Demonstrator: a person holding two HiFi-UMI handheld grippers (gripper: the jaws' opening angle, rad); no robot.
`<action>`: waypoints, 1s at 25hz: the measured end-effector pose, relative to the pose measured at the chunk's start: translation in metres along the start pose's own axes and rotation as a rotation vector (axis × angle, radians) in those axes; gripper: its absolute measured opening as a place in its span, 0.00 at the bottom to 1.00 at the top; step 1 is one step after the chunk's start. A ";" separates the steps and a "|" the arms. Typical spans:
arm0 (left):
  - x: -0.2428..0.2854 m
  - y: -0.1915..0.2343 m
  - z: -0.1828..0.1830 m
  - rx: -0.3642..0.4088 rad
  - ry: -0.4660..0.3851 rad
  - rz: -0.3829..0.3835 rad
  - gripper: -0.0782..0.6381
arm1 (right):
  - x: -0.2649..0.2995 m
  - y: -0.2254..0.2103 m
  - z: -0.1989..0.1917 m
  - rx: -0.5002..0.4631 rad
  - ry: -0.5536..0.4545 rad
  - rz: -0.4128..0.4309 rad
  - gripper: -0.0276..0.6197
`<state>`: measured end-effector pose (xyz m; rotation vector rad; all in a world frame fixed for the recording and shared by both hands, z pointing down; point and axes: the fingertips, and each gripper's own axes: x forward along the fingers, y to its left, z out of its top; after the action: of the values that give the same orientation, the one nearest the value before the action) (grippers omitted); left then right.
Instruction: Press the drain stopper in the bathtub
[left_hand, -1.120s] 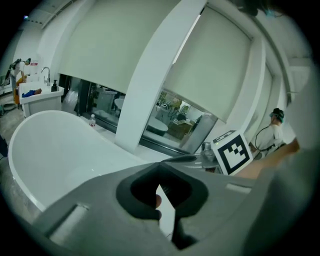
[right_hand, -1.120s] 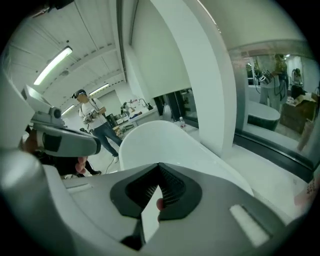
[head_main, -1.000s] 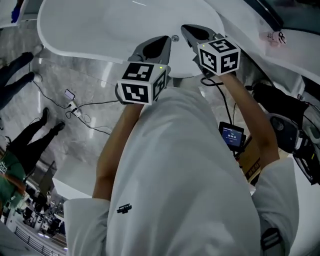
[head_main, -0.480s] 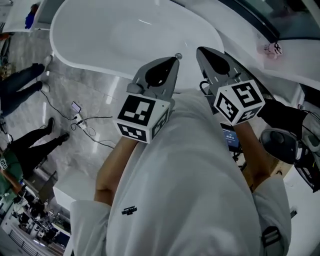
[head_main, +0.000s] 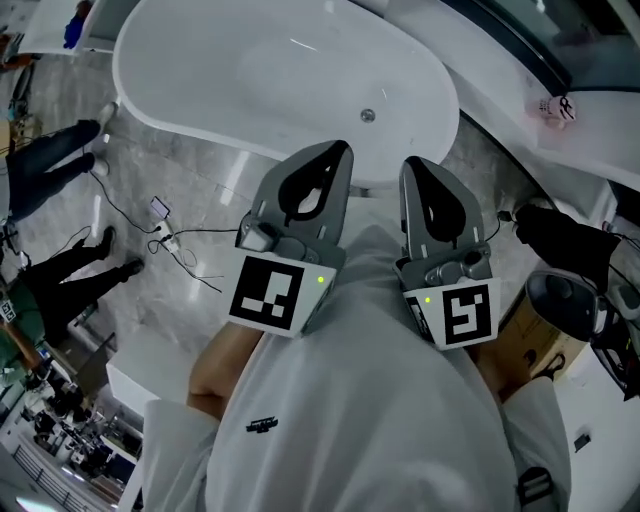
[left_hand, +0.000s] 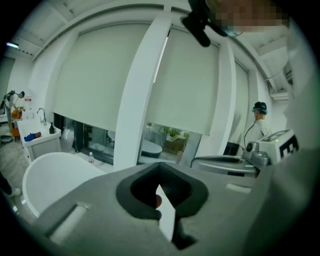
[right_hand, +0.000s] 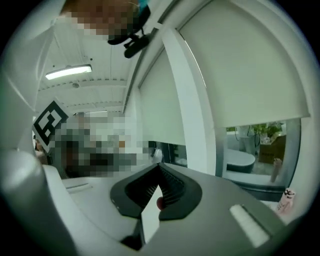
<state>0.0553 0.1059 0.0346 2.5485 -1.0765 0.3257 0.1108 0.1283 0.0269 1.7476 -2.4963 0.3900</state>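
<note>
The white oval bathtub (head_main: 200, 80) lies at the top of the head view, and its small round metal drain stopper (head_main: 367, 116) shows on the tub floor. My left gripper (head_main: 340, 150) and right gripper (head_main: 414, 164) are held side by side close to my chest, above the tub's near rim and well short of the stopper. Both are shut with nothing between the jaws. In the left gripper view my left gripper (left_hand: 160, 165) points at window blinds, with the tub (left_hand: 47, 172) low at the left. In its own view my right gripper (right_hand: 160, 166) also faces the blinds.
People's legs (head_main: 55, 150) stand on the marble floor left of the tub, beside a cable and plug (head_main: 160, 225). A black bag (head_main: 560, 235) and a brown box (head_main: 528, 330) sit at the right. A small bottle (head_main: 553, 107) rests on the ledge behind the tub.
Both grippers have drawn back from over the tub toward my chest. More of the tub shows now, and the drain stopper is no longer next to the jaw tips.
</note>
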 end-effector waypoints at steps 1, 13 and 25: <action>-0.005 0.000 0.006 0.005 -0.039 0.000 0.11 | -0.001 0.009 0.004 -0.019 -0.024 0.007 0.05; -0.005 -0.015 -0.005 0.118 -0.030 -0.005 0.11 | -0.004 0.031 -0.007 -0.114 0.012 0.091 0.05; -0.003 -0.009 -0.001 0.109 -0.040 0.025 0.11 | -0.001 0.025 0.001 -0.126 -0.001 0.084 0.04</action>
<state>0.0595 0.1143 0.0319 2.6495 -1.1345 0.3507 0.0874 0.1367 0.0218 1.6017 -2.5399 0.2314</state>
